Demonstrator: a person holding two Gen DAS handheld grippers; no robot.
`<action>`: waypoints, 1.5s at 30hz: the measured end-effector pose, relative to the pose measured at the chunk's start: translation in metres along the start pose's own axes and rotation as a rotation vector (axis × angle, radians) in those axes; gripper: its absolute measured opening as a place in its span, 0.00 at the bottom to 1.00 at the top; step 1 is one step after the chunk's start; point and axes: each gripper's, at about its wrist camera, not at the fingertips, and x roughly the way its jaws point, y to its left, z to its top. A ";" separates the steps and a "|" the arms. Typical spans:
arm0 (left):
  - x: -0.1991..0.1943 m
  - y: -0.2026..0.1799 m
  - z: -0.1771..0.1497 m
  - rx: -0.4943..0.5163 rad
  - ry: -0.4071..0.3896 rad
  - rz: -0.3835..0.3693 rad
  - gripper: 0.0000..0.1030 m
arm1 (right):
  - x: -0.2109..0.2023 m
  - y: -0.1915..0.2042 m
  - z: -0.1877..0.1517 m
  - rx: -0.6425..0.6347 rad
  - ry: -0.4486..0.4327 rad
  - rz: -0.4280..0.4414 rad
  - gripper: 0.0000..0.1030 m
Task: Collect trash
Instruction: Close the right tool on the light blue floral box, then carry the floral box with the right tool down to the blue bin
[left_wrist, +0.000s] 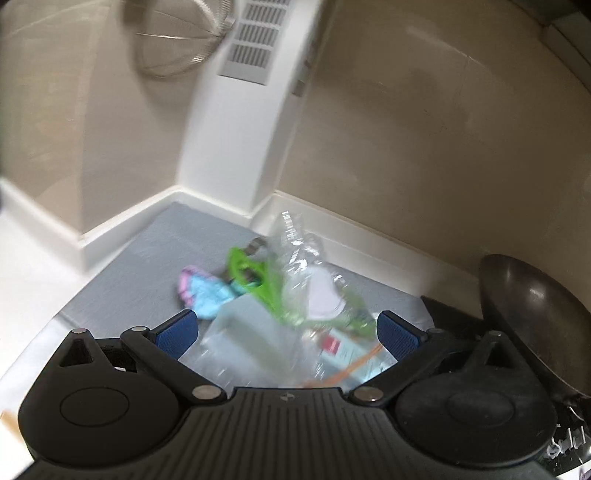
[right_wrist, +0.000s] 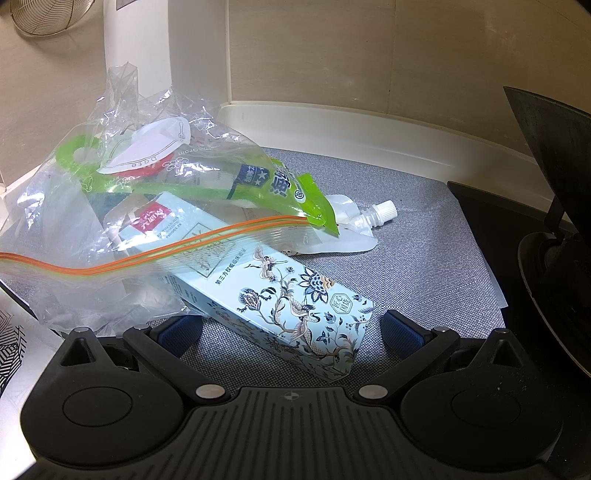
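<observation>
A clear zip bag (right_wrist: 110, 221) with an orange seal strip lies on a grey mat (right_wrist: 424, 258) that covers the counter (left_wrist: 29, 288), in the corner where beige walls meet a white baseboard. In the right wrist view the bag sits left of centre, its open mouth facing right, and a pale blue carton (right_wrist: 280, 295) printed with flowers and birds pokes out of it, the near end of the carton lying between the spread fingers of the right claw (right_wrist: 291, 328). That claw is released, its blue pads wide apart, and holds nothing. A green printed pouch (right_wrist: 291, 192) lies partly in the bag on top of the carton, and just beyond it a white spouted pouch (right_wrist: 354, 225) with a screw cap rests on the mat, touching the green one. The left wrist view is blurred by motion; the left claw (left_wrist: 286, 332) is also released, fingers wide, with the same bag (left_wrist: 280, 332) between and ahead of them, though whether the pads touch it cannot be told. Farther left on the mat lies a small pink and blue item (left_wrist: 205, 291), too blurred to identify. A dark pan (left_wrist: 535, 325) stands at the right edge, and a wire strainer (left_wrist: 177, 40) hangs on the far wall.
</observation>
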 end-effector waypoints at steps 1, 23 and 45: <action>0.008 -0.005 0.004 0.019 0.006 -0.005 1.00 | 0.001 0.000 0.000 0.005 0.000 -0.003 1.00; -0.015 -0.007 0.045 -0.046 0.004 -0.102 0.00 | -0.039 -0.018 -0.003 -0.021 -0.089 0.254 0.57; -0.240 0.079 -0.033 -0.197 -0.175 0.005 0.00 | -0.218 -0.003 -0.046 -0.093 -0.507 0.317 0.40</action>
